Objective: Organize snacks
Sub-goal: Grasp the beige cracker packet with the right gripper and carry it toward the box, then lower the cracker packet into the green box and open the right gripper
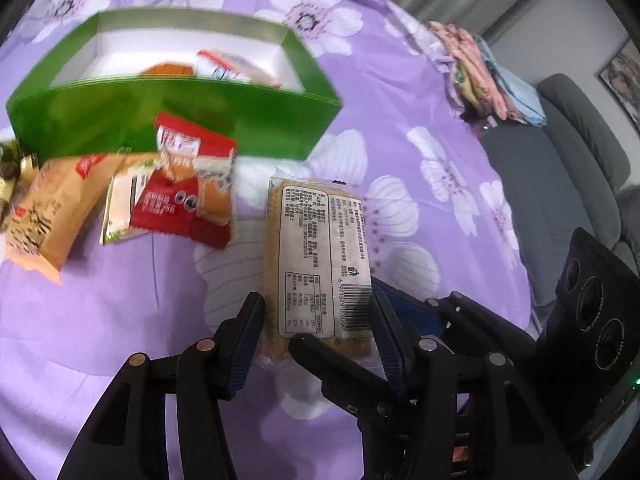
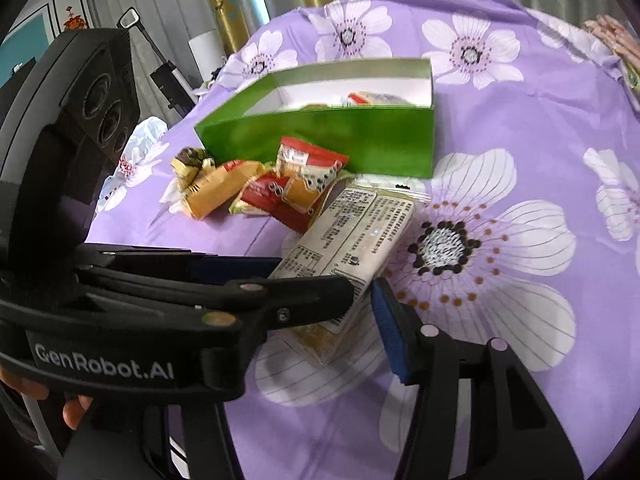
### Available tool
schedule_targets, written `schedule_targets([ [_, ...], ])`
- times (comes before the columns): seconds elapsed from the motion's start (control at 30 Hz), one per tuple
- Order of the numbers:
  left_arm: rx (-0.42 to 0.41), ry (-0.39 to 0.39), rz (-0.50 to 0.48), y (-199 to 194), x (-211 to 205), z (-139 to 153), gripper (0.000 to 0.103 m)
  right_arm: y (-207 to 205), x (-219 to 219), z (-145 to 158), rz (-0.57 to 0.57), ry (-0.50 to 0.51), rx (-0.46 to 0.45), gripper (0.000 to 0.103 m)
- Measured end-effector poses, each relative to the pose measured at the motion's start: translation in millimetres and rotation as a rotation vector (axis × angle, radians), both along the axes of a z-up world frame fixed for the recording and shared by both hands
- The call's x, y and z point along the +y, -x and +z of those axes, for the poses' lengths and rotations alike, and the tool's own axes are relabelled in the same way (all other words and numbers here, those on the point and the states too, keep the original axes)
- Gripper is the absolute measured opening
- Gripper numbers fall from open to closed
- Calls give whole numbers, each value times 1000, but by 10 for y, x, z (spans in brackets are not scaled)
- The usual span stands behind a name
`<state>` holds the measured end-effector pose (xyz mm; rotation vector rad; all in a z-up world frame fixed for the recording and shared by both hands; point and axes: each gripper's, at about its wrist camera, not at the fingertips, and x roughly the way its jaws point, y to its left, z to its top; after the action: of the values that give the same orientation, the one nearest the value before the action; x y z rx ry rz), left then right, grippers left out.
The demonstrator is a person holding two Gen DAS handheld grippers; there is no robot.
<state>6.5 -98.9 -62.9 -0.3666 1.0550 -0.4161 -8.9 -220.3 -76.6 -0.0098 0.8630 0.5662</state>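
A long biscuit pack (image 1: 316,256) lies label-up on the purple flowered sheet, and both grippers hold its near end. My left gripper (image 1: 318,310) is shut on it, pads pressed against both long sides. My right gripper (image 2: 340,304) comes in from the right. Its blue pad (image 2: 384,308) rests on the pack (image 2: 352,232); its other finger is hidden behind the left gripper. Beyond stands an open green box (image 1: 180,120) (image 2: 320,140) with a few snacks inside. A red packet (image 1: 188,188), an orange packet (image 1: 44,216) and a green-white packet (image 1: 120,204) lie loose before it.
Folded clothes (image 1: 488,80) sit at the sheet's far right edge, with a grey sofa (image 1: 560,168) beyond. A white plastic bag (image 2: 140,136) lies at the left edge, and a gold-brown wrapper (image 2: 192,160) beside the orange packet (image 2: 216,188). A hand (image 2: 72,404) holds the left gripper.
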Motion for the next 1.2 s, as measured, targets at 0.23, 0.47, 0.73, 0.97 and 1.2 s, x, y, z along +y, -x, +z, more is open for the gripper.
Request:
schedule_targets([
  [0.23,-106,3,11,-14,58,374,54,23,-22,332,-7,-19,-89,54],
  [0.47,-192,-8,62,-243,296,701,54,-204,157,666,20,-42,-180,54],
  [0.73,-219,-21,122,-712,683,827,54,-738,489,851,79,-70,-226,54],
  [0.97,-179,-18,161,-1120,948,679,54,-1179,721,767,107,-74,-202,54],
  [1.2,-118,0,183,-1383,1067,432,54,-1497,873,547,115,-63,-143,58],
])
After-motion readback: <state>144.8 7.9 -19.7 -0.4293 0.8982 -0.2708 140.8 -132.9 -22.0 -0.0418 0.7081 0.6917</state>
